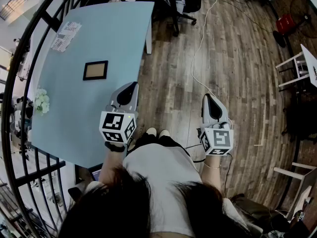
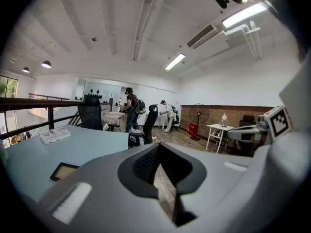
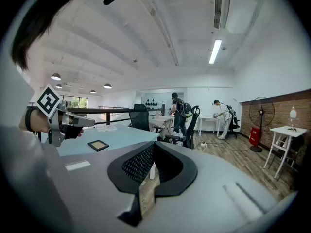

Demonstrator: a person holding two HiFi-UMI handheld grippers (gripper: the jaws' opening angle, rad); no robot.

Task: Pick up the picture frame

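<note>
The picture frame [image 1: 95, 70], dark-edged with a tan middle, lies flat on the light blue table [image 1: 119, 29]. It shows low at the left in the left gripper view [image 2: 63, 171] and beyond the left gripper in the right gripper view [image 3: 98, 145]. My left gripper [image 1: 130, 87] hangs over the table's right edge, nearer to me than the frame and apart from it, jaws shut on nothing [image 2: 158, 147]. My right gripper [image 1: 207, 97] is held over the wooden floor, well right of the table, shut and holding nothing [image 3: 153, 147].
Printed papers [image 1: 66, 36] lie at the table's far left and a small bunch of white flowers [image 1: 41, 101] at its left edge. A black railing [image 1: 20, 58] curves round the left. An office chair [image 1: 176, 4] stands beyond the table, and a white cable [image 1: 198, 53] runs across the floor.
</note>
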